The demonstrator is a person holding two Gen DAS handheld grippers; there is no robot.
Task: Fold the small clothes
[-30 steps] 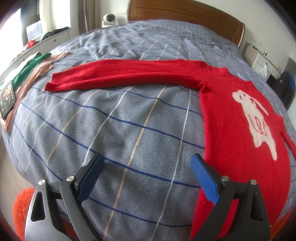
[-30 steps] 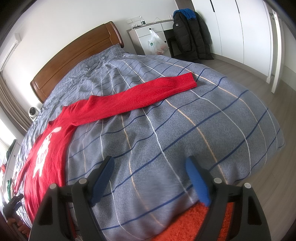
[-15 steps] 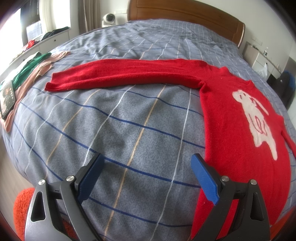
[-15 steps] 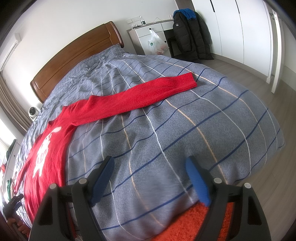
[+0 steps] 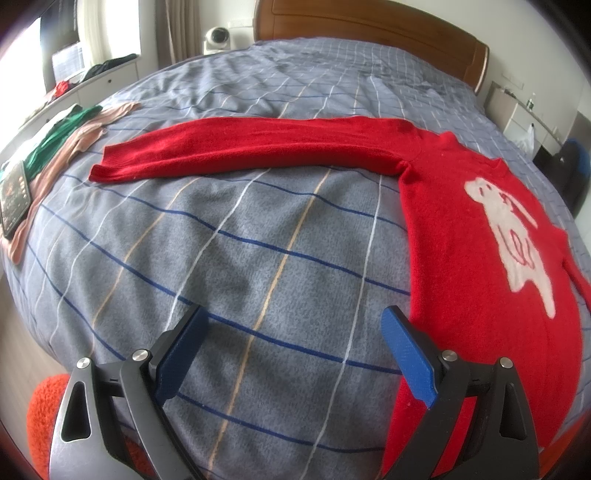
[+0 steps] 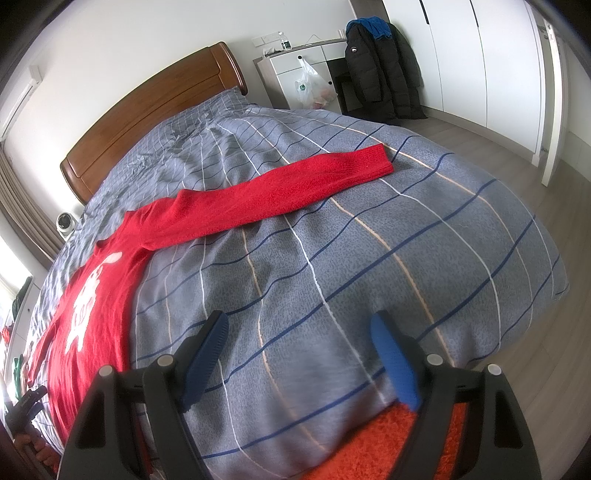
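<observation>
A red sweater (image 5: pixel 472 236) with a white animal on its front lies flat on the grey checked bedspread (image 5: pixel 236 251), both sleeves spread out sideways. Its left sleeve (image 5: pixel 251 147) runs across the left wrist view, the cuff at far left. In the right wrist view the other sleeve (image 6: pixel 288 188) stretches to the right, with the body (image 6: pixel 99 295) at lower left. My left gripper (image 5: pixel 293 332) hovers open above bare bedspread, just left of the sweater's hem edge. My right gripper (image 6: pixel 299 334) is open too, over bare bedspread near the bed's foot, with nothing between its fingers.
Green and pink clothes (image 5: pixel 70 136) and a tablet (image 5: pixel 14 199) lie at the bed's left edge. An orange shaggy rug (image 6: pixel 402 443) lies on the floor below. The wooden headboard (image 5: pixel 373 33) is at the far end; a dresser and hanging coats (image 6: pixel 384 70) stand to the right.
</observation>
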